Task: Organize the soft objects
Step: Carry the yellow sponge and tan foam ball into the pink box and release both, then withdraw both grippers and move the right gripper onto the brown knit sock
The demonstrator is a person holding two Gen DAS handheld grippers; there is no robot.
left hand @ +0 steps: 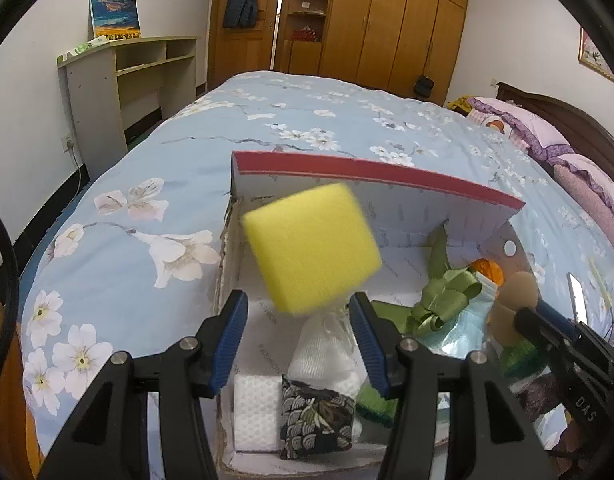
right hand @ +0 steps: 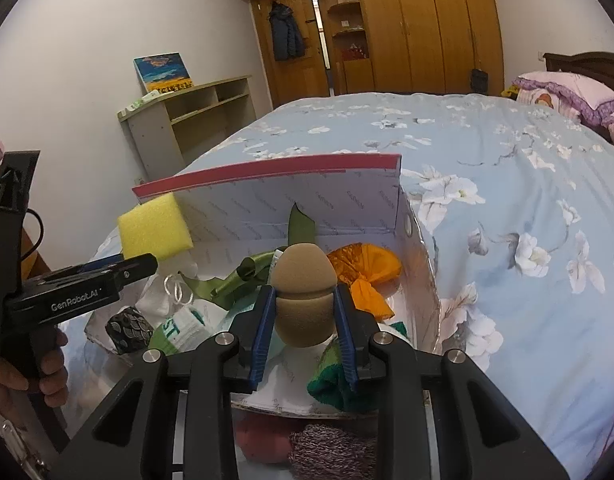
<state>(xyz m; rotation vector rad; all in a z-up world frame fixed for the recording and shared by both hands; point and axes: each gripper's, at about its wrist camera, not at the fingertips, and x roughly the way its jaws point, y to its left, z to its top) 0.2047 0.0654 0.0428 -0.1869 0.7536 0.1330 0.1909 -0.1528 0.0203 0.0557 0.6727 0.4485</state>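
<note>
An open white box with a red-edged lid (left hand: 387,176) (right hand: 267,176) sits on the bed and holds several soft items. A yellow sponge (left hand: 311,249) (right hand: 154,229) is in the air over the box's left part, blurred, just ahead of my left gripper (left hand: 298,322), whose jaws stand open and apart from it. My right gripper (right hand: 305,312) is shut on a tan egg-shaped sponge (right hand: 303,292) above the box; it also shows in the left wrist view (left hand: 519,300). In the box lie a green ribbon bow (left hand: 443,300), an orange cloth (right hand: 367,268), a white mesh pouch (left hand: 327,352) and a dark patterned pouch (left hand: 317,420).
The bed has a blue floral cover (left hand: 147,220) with purple pillows (left hand: 547,140) at the right. A shelf unit (left hand: 127,80) stands by the left wall. A red item and a grey knit item (right hand: 331,452) lie in front of the box.
</note>
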